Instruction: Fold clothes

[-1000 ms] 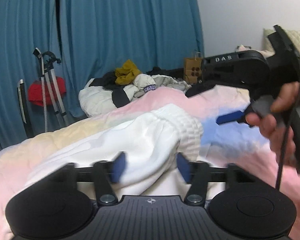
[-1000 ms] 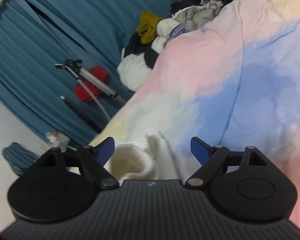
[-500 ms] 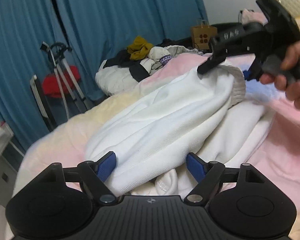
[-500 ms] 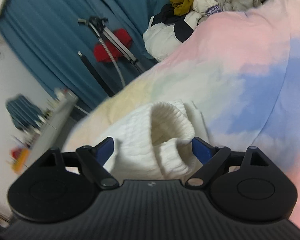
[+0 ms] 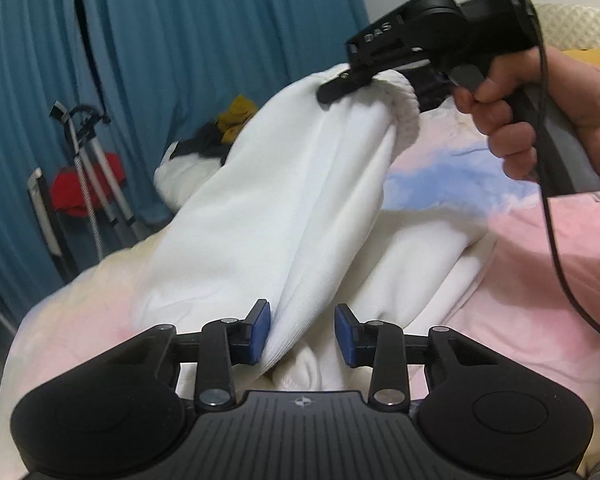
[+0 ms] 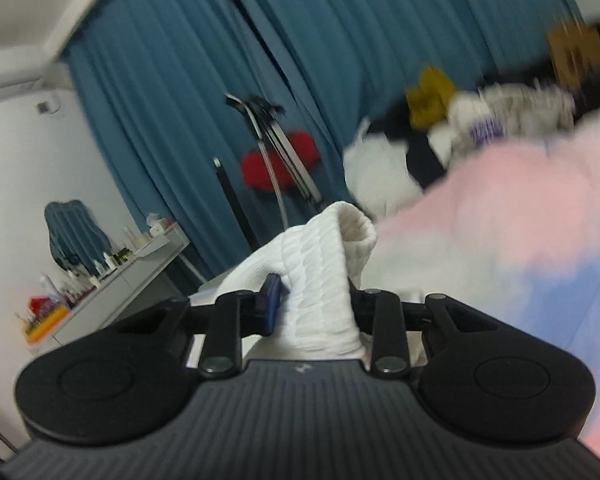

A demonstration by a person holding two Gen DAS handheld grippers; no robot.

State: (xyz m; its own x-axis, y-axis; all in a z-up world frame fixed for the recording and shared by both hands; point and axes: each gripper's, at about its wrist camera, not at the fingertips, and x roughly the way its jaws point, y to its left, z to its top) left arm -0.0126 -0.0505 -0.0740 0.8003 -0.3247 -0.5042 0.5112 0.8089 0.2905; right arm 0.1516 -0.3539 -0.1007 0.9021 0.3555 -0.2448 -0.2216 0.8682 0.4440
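The white sweater looks soft, floppy and light, best held by its thick ribbed ends. The left gripper has cloth between its fingers; they are closing, and only one pad touches. Farther off, the right gripper is squeezing the ribbed cuff, lifted above the bed.

**Background items, bedroom**

Blue curtains cover the rear wall. A folded tripod leans against them at 12 o'clock, a red item behind it. A cluttered white dresser stands at 9 o'clock. A pastel bedcover spans the bed; a brown paper bag sits at 2 o'clock, blurred.
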